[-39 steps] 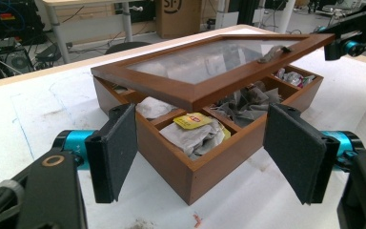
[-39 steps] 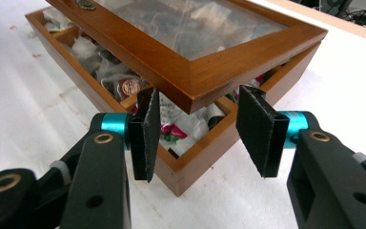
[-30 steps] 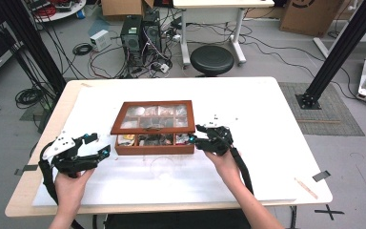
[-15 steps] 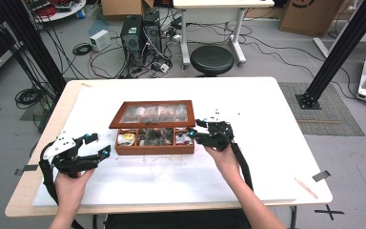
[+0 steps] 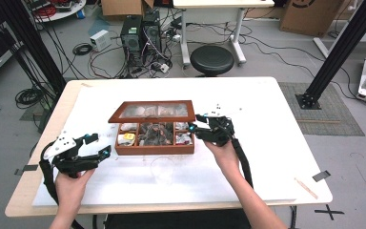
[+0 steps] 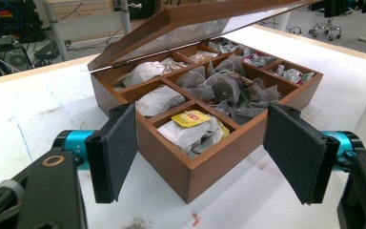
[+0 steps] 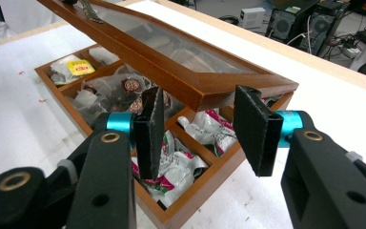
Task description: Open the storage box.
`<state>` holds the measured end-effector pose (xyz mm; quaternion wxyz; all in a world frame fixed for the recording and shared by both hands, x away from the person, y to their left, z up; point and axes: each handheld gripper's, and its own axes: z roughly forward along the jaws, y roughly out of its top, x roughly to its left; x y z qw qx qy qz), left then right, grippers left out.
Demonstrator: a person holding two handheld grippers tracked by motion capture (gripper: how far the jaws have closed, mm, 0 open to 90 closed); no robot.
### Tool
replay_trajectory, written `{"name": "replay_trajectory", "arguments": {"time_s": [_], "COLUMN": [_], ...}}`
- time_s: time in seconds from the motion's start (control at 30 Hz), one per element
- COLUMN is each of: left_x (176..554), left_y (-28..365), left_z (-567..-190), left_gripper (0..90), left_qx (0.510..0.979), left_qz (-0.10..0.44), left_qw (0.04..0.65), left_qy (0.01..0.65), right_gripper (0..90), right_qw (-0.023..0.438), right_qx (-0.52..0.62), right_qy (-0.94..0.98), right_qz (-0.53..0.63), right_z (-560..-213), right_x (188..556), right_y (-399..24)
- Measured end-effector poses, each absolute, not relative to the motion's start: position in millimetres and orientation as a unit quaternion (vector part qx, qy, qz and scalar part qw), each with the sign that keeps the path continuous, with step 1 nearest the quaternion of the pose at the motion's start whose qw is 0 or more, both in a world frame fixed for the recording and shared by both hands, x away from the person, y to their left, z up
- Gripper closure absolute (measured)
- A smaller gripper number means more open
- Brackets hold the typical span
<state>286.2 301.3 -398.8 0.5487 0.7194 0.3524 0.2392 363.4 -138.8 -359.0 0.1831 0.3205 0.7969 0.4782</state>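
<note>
- The left gripper [image 5: 99,144] is nearest, at the near left of the table. Its jaws stand wide apart and hold nothing. They point right and far, toward the near left corner of the tea box [image 5: 155,149], which is a little apart from them.
- A clear plastic cup [image 5: 163,168] stands just in front of the box, on the near side.
- The wooden tea box lies in the middle, with its long axis from left to right. Its compartments hold tea bags, and one with a yellow tag [image 6: 193,118] is in the near left compartment.
- The right gripper [image 5: 193,130] is at the right end of the box, so this hand is the nearer one to the lid. Its jaws have just been closing, and the right corner of the glass lid [image 7: 190,71] stands between them. I cannot tell if the pads already press on it.
- The lid is tilted half open, hinged on the far side, so lifting it means going up and far.
- The white table [image 5: 267,109] is flat. Behind it are a black stool [image 5: 212,59], computer towers [image 5: 140,28] and cables on the floor.
</note>
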Motion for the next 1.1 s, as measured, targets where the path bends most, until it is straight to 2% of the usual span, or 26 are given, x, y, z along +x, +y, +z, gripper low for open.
{"name": "replay_trajectory", "arguments": {"time_s": [1.1], "left_x": [286.5], "left_y": [300.2], "left_z": [-398.9], "left_gripper": [27.6], "left_qx": [0.721], "left_qz": [0.237], "left_qw": [0.548], "left_qy": [0.351], "right_gripper": [55.6], "right_qw": [0.194], "right_qx": [0.332], "right_qy": [0.777], "right_qz": [0.498], "right_z": [-330.6], "right_x": [385.2], "right_y": [-137.3]}}
